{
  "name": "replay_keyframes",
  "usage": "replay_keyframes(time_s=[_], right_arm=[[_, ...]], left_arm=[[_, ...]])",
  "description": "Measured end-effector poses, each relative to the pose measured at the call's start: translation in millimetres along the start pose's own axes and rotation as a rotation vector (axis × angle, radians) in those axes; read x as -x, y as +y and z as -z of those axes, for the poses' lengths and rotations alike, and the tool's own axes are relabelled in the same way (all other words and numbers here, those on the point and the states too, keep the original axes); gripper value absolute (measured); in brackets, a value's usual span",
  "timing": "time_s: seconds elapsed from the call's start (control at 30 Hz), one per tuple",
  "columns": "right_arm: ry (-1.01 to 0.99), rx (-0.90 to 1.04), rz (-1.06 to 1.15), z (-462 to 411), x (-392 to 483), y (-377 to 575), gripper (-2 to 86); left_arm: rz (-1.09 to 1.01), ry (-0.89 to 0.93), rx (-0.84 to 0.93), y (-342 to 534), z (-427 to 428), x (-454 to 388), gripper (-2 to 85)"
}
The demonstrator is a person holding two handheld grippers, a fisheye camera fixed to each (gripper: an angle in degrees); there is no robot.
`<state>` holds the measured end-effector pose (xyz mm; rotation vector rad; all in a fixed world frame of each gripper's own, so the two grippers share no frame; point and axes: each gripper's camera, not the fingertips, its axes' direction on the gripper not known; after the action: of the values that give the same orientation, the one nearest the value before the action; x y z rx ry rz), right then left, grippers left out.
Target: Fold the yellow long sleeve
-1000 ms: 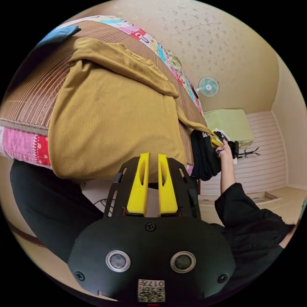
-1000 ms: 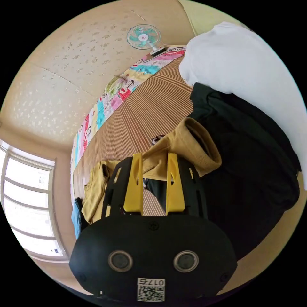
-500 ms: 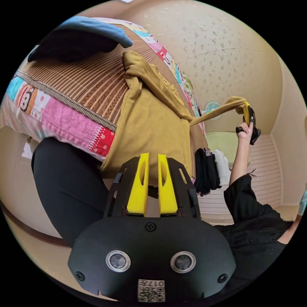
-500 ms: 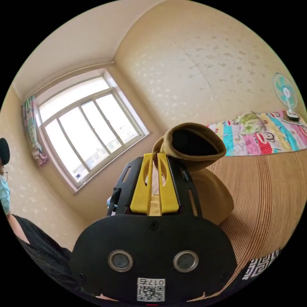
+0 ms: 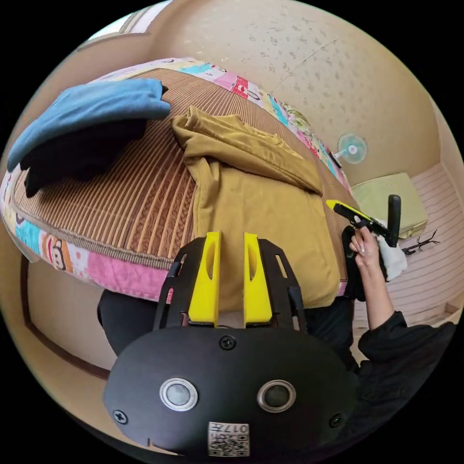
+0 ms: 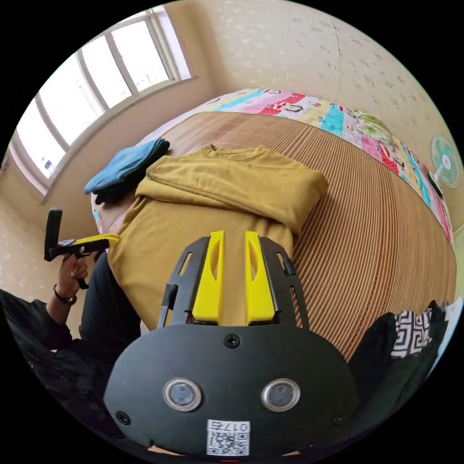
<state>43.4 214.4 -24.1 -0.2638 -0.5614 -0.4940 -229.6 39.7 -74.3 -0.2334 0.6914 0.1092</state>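
Note:
The yellow long sleeve [image 5: 261,212] [image 6: 212,232] lies flat on the striped bed mat [image 5: 121,193] [image 6: 367,217], hem at the bed's near edge. Both sleeves are folded across the chest [image 5: 251,145] [image 6: 232,181]. My left gripper [image 5: 231,234] hovers over the hem with its jaws slightly apart and nothing between them. It also appears in the right gripper view [image 6: 113,237], held by a hand beside the shirt. My right gripper [image 6: 234,233] is just above the shirt's body, jaws slightly apart and holding nothing. In the left gripper view the right gripper [image 5: 334,204] is off the shirt's side.
A folded blue garment [image 5: 92,104] [image 6: 125,164] rests on a dark one at one end of the mat. Black and patterned clothes [image 6: 391,338] are piled at the other end. A fan [image 5: 351,147] stands by the wall. The person's dark-clad legs press against the bed edge.
The right gripper lifted the sleeve cuff, laid it across the chest and let go. It now hangs free over the shirt. The left jaws have parted a little.

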Motion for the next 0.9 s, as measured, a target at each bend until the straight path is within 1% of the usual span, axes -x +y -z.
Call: replay_keyframes(time_s=[0.03, 0.07, 0.13, 0.2, 0.27, 0.3, 0.37, 0.43, 0.5, 0.53, 0.57, 0.6, 0.63, 0.7, 0.77, 0.8, 0.87, 0.9], right_arm=[[-0.011, 0.06, -0.016, -19, 7, 16, 6.2], [0.009, 0.134, -0.053, -41, 11, 29, 5.6], [0.059, 0.019, -0.072, -43, 18, 41, 4.4], [0.098, 0.063, -0.073, -51, 20, 22, 3.6], [0.134, 0.122, -0.119, -66, 7, -25, 3.0], [0.127, 0.128, -0.126, -71, 1, -39, 2.9], [0.088, 0.121, -0.144, -95, -30, -99, 2.6], [0.071, 0.141, -0.152, -108, -52, -142, 2.6], [0.022, 0.245, -0.175, -109, -68, -173, 2.7], [-0.024, 0.266, -0.209, -99, -76, -181, 2.7], [-0.064, 0.181, -0.183, -78, -74, -176, 2.7], [-0.078, 0.125, -0.162, -65, -71, -169, 2.9], [-0.081, 0.048, -0.128, -45, -64, -147, 3.3], [-0.047, 0.003, -0.115, -28, -57, -103, 4.9], [0.011, -0.021, -0.189, -22, -56, -32, 7.8], [0.015, -0.028, -0.222, -22, -57, -15, 8.4], [0.017, -0.033, -0.37, -27, -62, 43, 10.7], [0.011, -0.025, -0.407, -31, -63, 55, 10.7]], left_arm=[[-0.016, -0.082, 0.027, -11, -14, -9, 4.6], [-0.042, -0.12, 0.026, -22, -21, -20, 2.8], [-0.077, -0.168, 0.078, -46, -31, -35, 1.3], [-0.106, -0.212, 0.103, -78, -43, -47, 0.4], [-0.137, -0.269, 0.094, -128, -65, -55, -0.2], [-0.142, -0.285, 0.091, -141, -71, -57, -0.2], [-0.135, -0.343, 0.078, -200, -89, -57, 0.0], [-0.144, -0.326, 0.094, -234, -96, -55, 0.4], [-0.108, -0.264, 0.14, -253, -88, -45, 1.3], [-0.085, -0.21, 0.107, -251, -72, -38, 2.2], [-0.091, -0.166, 0.026, -237, -49, -32, 3.1], [-0.096, -0.149, -0.014, -226, -38, -29, 3.6], [-0.106, -0.126, -0.064, -199, -20, -22, 4.7], [-0.122, -0.116, -0.087, -151, -1, -12, 7.2], [-0.119, -0.135, -0.097, -84, 12, 1, 9.4], [-0.104, -0.135, -0.099, -69, 15, 5, 9.6], [-0.024, -0.099, -0.103, -19, 18, 23, 11.1], [-0.001, -0.094, -0.096, -10, 16, 27, 11.5]])
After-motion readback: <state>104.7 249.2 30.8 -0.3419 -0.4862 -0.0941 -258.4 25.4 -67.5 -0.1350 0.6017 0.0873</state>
